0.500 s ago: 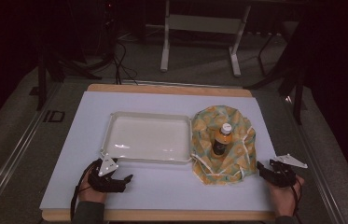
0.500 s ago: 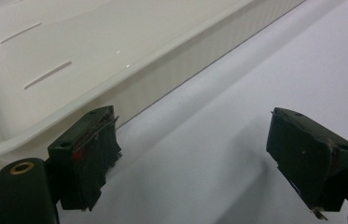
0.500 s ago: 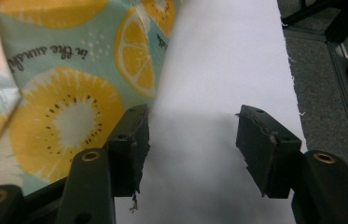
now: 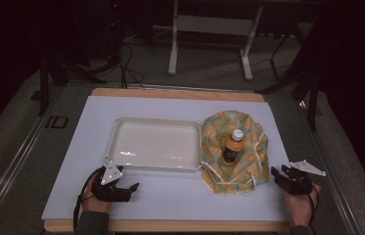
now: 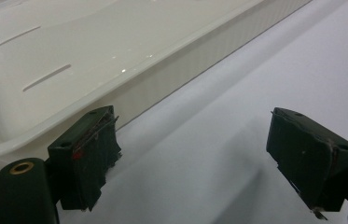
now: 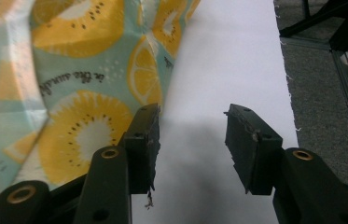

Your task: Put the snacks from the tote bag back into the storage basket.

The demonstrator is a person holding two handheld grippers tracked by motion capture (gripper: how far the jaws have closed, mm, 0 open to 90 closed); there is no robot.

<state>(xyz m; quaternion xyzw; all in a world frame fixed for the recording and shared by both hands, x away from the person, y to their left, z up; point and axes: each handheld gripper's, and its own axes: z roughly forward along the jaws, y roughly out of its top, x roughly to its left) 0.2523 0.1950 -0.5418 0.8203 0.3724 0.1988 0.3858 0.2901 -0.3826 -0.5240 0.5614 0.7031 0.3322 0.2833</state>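
A small bottle (image 4: 232, 146) with a white cap and orange contents stands upright on a teal cloth printed with yellow citrus slices (image 4: 235, 149), right of centre on the white table. The cloth (image 6: 64, 88) lies just left of my right gripper (image 6: 192, 140), whose jaws stand open over bare table. That right gripper (image 4: 279, 175) rests at the cloth's right edge. A shallow white tray (image 4: 154, 145) sits in the middle, with nothing in it. My left gripper (image 4: 127, 190) is open just in front of the tray's near left corner; the tray wall (image 5: 171, 70) runs past its jaws (image 5: 195, 158).
The white mat lies on a wooden board (image 4: 170, 93). Beyond the far edge are a grey floor, cables (image 4: 126, 63) and a metal stand (image 4: 209, 44). A metal rail (image 4: 18, 156) runs along the table's left side.
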